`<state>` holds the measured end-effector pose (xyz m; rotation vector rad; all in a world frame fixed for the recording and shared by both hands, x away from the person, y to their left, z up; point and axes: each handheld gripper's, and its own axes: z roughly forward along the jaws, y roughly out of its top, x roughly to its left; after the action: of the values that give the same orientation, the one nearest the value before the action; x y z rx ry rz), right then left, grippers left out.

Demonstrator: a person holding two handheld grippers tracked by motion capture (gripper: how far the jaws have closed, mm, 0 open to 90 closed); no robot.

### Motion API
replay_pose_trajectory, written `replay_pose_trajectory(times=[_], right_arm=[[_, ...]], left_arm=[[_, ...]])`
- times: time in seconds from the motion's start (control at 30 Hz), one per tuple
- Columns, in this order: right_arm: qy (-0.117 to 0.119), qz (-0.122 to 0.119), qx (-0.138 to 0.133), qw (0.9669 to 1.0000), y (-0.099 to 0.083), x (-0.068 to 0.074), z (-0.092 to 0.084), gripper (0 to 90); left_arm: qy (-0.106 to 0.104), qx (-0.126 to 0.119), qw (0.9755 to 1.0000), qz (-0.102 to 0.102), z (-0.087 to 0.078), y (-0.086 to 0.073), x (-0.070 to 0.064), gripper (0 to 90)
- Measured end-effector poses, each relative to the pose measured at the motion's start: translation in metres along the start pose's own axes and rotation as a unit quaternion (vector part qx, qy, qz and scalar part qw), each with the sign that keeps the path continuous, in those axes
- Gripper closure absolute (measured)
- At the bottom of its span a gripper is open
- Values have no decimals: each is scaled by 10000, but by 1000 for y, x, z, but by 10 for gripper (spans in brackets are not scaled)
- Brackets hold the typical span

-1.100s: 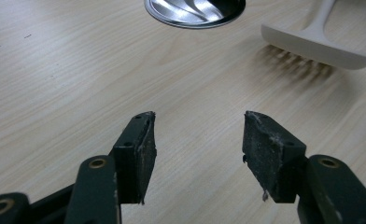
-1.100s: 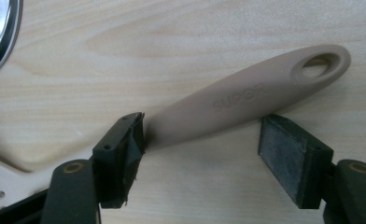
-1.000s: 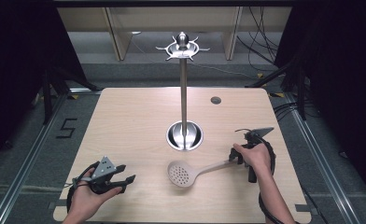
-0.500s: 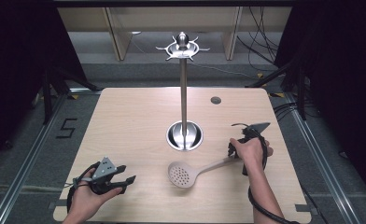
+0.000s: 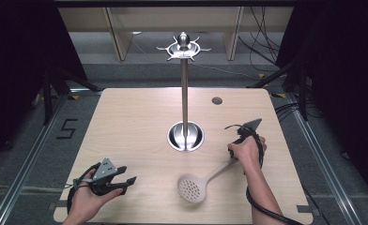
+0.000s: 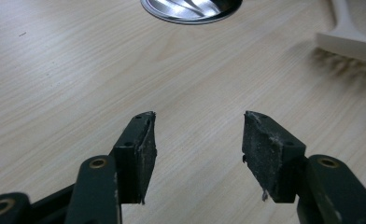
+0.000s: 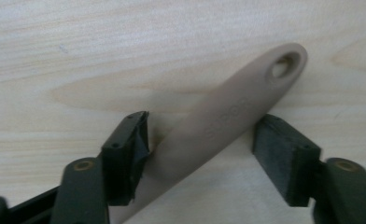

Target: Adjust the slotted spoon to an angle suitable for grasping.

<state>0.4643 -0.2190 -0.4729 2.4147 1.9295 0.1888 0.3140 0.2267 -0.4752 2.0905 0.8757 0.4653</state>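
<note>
Wooden table (image 5: 126, 122): right gripper (image 7: 200, 154) wide astride skimmer handle (image 7: 228, 116) at 4 o'clock, ungrasped; left gripper (image 6: 197, 140) wide, empty.

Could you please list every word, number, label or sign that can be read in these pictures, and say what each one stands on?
"5": a black numeral on the grey floor, left of the table.
Faint embossed lettering runs along the handle of the slotted spoon in the right gripper view; it is too shallow and blurred to read.
Nothing legible on the metal stand, the left gripper or the right gripper.
</note>
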Motion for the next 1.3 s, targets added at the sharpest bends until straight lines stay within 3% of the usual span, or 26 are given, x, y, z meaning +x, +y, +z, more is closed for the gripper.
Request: replay_pose_trajectory(times=[0.03,0.07,0.1,0.17,0.27,0.3,0.33,0.37,0.47,0.5,0.6,0.63,0.67,0.7,0.77,0.83,0.9,0.97,1.03,1.07,1.1,1.13,1.2,1.27,1.3], right_arm=[[-51,-309,-20,9995,1,-3,0,454],[-51,-309,-20,9995,1,-3,0,454],[-14,-338,-6,9994,2,-1,-2,509],[-113,-810,35,9966,2,-6,-2,557],[-52,-919,10,9957,3,-4,-2,593],[-116,-1091,6,9940,4,-5,-1,624],[-80,-1214,-23,9926,4,-6,-2,638],[-50,-1065,41,9943,5,-2,-3,652],[7,-1058,-7,9944,5,0,-2,679],[138,-1414,-33,9898,5,-1,-2,689],[150,-1495,-71,9886,4,3,-2,691],[164,-1516,-96,9883,3,4,-3,691],[277,-1669,-134,9855,2,4,-5,691],[302,-1684,-214,9850,1,4,-6,692],[430,-1776,-329,9826,0,4,-9,692],[427,-1831,-398,9814,0,3,-11,692],[602,-1908,-428,9788,0,2,-18,692],[680,-2117,-609,9731,0,0,-23,692],[993,-2008,-634,9725,-5,0,-33,692],[993,-2008,-634,9725,-5,0,-33,692],[1032,-2300,-735,9649,-3,-5,-34,691],[970,-2265,-733,9664,-3,-5,-34,691],[948,-2304,-1054,9627,-4,-8,-33,693],[932,-2295,-1121,9623,-4,-9,-33,693],[1033,-2365,-1149,9593,-6,-9,-37,693]], left_arm=[[0,0,10000,0,0,0,0,436],[-12,-95,9998,-157,1,0,-2,436],[-13,-93,9998,-164,1,-1,-2,436],[-10,-31,10000,-69,1,0,-1,436],[-11,-28,10000,-63,1,-1,0,436],[-7,25,9999,-149,0,-1,-1,435],[-19,-33,10000,-82,1,0,-1,435],[-19,-33,10000,-82,1,0,-1,435],[-18,-33,10000,-90,1,-1,-1,435],[-13,-28,10000,-30,1,-1,0,435],[-40,8,10000,-30,0,-1,1,435],[-38,13,9999,-128,1,-1,-1,435],[-38,13,9999,-128,1,-1,-1,435],[-1,16,9999,131,1,0,3,435],[4,10,9999,140,1,0,3,435],[-26,-25,10000,-49,2,-1,0,435],[-8,12,10000,-31,2,-1,0,435],[8,-12,10000,-32,2,-1,0,435],[-30,7,10000,-75,2,-1,-1,435],[-35,7,10000,-75,2,-1,-1,435],[-39,6,10000,-69,2,-1,-1,435],[-39,10,10000,-62,2,-1,0,435],[-41,-38,9999,-136,3,-1,-2,435],[-39,49,10000,-36,2,-1,-1,435],[-87,13,9999,-105,3,-2,-1,434]])
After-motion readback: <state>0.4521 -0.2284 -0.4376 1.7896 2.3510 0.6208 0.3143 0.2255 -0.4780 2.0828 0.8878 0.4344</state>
